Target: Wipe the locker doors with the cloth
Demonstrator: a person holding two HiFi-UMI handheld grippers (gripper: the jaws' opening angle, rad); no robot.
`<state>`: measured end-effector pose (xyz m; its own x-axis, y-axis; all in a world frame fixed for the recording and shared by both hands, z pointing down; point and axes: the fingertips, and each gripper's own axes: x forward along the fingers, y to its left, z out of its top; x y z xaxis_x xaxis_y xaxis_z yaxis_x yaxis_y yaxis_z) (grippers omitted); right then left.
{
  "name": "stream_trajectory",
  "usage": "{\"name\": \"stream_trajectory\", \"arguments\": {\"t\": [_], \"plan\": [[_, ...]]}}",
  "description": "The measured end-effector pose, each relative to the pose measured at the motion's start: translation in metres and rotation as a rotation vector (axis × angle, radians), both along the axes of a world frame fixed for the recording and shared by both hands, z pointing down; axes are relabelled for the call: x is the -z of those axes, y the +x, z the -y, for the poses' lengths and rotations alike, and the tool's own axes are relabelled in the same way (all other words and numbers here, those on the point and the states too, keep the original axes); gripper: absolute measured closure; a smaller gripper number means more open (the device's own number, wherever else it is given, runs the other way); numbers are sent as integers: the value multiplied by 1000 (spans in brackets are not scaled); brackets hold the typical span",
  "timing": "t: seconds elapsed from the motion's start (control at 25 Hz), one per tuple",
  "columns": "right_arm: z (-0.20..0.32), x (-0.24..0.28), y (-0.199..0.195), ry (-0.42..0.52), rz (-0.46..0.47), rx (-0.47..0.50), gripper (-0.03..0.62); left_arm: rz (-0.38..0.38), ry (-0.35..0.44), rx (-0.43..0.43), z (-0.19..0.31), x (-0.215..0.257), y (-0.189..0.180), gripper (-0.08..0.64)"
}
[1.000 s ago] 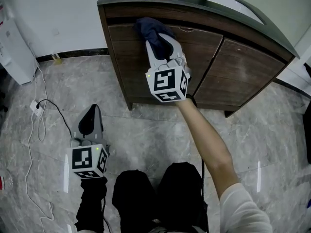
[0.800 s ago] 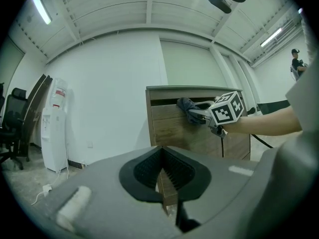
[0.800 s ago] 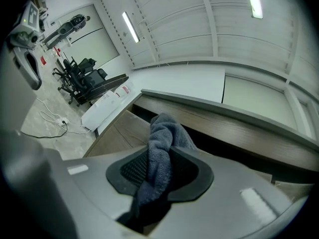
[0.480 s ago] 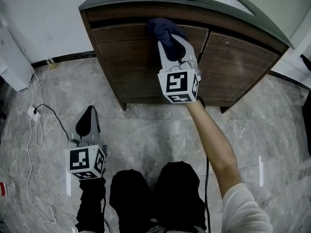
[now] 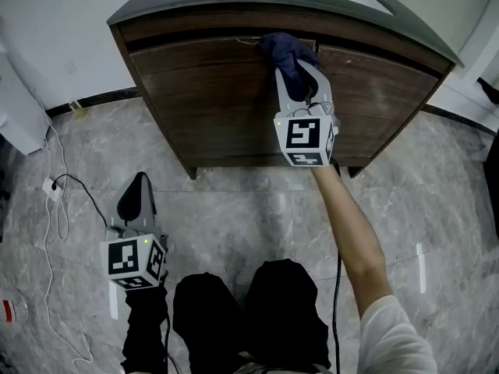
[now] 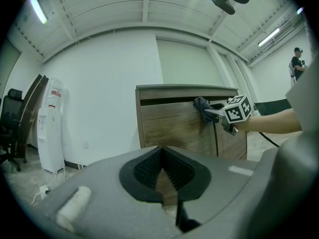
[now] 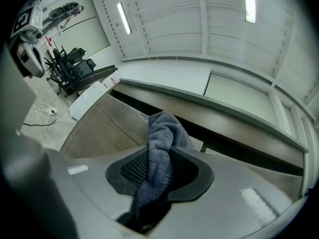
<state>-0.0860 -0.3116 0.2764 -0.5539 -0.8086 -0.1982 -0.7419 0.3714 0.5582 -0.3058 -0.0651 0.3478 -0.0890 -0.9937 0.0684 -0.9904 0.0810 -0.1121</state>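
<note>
A dark wooden locker stands ahead with a left door [image 5: 210, 107] and a right door [image 5: 382, 92]. My right gripper [image 5: 299, 75] is shut on a dark blue cloth [image 5: 282, 51] and presses it against the top of the left door, close to the seam between the doors. In the right gripper view the cloth [image 7: 164, 143] hangs bunched between the pads of the right gripper [image 7: 158, 176], with the left door [image 7: 104, 131] behind it. My left gripper [image 5: 139, 192] hangs low over the floor, shut and empty. From the left gripper [image 6: 162, 171] I see the locker [image 6: 169, 128].
A white water dispenser [image 6: 50, 128] stands by the wall left of the locker. A power strip with a white cable [image 5: 54, 189] lies on the marble floor at left. The person's legs [image 5: 249, 318] fill the bottom. An office chair [image 6: 10, 128] is at far left.
The right gripper has slid the cloth rightward along the top of the left door, from its middle toward the seam. The left gripper has stayed low by the floor.
</note>
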Motion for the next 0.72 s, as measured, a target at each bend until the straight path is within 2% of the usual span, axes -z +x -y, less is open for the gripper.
{"name": "stream_trajectory", "arguments": {"t": [0.36, 0.72], "plan": [[3, -10, 12, -10, 33, -14, 483, -4, 5, -8, -1, -1, 5, 560], [-6, -37, -25, -54, 58, 20, 482, -5, 3, 10, -10, -3, -11, 560]]}}
